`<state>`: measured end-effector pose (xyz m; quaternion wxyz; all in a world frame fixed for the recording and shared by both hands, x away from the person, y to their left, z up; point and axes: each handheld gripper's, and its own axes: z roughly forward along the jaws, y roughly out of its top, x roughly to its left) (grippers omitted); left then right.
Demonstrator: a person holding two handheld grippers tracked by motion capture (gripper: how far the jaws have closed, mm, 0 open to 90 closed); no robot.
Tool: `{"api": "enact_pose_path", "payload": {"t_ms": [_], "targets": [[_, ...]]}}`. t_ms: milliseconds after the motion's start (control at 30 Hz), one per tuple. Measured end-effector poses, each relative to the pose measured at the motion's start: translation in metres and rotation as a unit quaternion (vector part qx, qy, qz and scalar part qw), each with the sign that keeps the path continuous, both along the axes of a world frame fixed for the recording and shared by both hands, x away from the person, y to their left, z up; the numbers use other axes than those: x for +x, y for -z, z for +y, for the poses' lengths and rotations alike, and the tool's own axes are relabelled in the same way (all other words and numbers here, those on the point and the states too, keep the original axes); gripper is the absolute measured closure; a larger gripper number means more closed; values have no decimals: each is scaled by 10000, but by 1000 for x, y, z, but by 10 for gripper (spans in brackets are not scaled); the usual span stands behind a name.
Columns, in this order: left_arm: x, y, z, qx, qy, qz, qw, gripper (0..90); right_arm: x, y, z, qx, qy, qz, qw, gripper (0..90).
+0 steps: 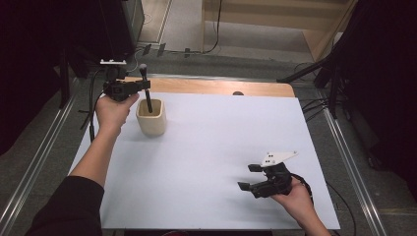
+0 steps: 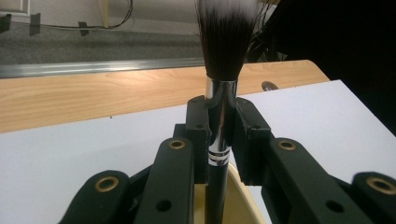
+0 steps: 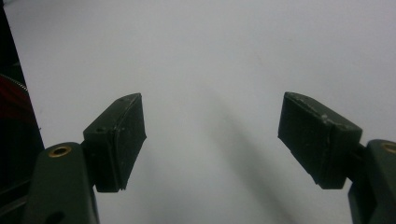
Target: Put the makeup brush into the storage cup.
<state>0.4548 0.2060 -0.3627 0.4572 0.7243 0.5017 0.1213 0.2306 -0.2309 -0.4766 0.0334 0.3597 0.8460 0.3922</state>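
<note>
A makeup brush (image 1: 146, 88) with a black handle, silver ferrule and dark bristles stands upright, its lower end inside a cream cup (image 1: 151, 118) at the table's back left. My left gripper (image 1: 145, 85) is shut on the brush just above the cup. In the left gripper view the jaws clamp the silver ferrule of the brush (image 2: 220, 116), bristles up, with the cup rim (image 2: 245, 196) below. My right gripper (image 1: 248, 176) hovers low over the white sheet at the front right, open, with nothing between its pads (image 3: 119, 140).
A white sheet (image 1: 211, 162) covers most of the wooden table (image 1: 216, 87), whose bare strip shows along the back edge. Metal rails run along both sides. Cables and dark stands lie beyond the table at the back.
</note>
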Motion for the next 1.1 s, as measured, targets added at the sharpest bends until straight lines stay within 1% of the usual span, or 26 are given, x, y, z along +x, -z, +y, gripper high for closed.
{"api": "enact_pose_path", "payload": {"t_ms": [33,100,200,367,533,567,633,767,933,1100], "targets": [[0,1,-1,-8,13,12,10000,786,0,0,0,-1,0,1,10000,241],[0,3,-2,51,17,11,10000,786,0,0,0,-3,-2,0,10000,242],[0,7,-2,44,30,58,10000,784,0,0,0,-4,-1,-2,10000,243],[-1,12,-3,103,51,104,9999,784,0,0,0,-18,-10,-38,10000,242],[-3,15,-7,127,85,92,9998,784,0,0,1,-55,-37,-60,10000,243],[-4,16,-8,167,83,96,9998,784,0,0,1,-64,-39,-63,10000,243],[-4,17,-7,124,74,126,9998,783,0,0,1,-69,-48,-67,9999,243],[-4,19,-6,204,80,159,9996,783,-1,0,1,-61,-44,-66,10000,243],[-4,20,-6,148,91,215,9996,781,0,0,2,-62,-50,-57,10000,243],[-4,21,-9,169,123,222,9995,781,0,0,2,-62,-68,-59,9999,243]]}}
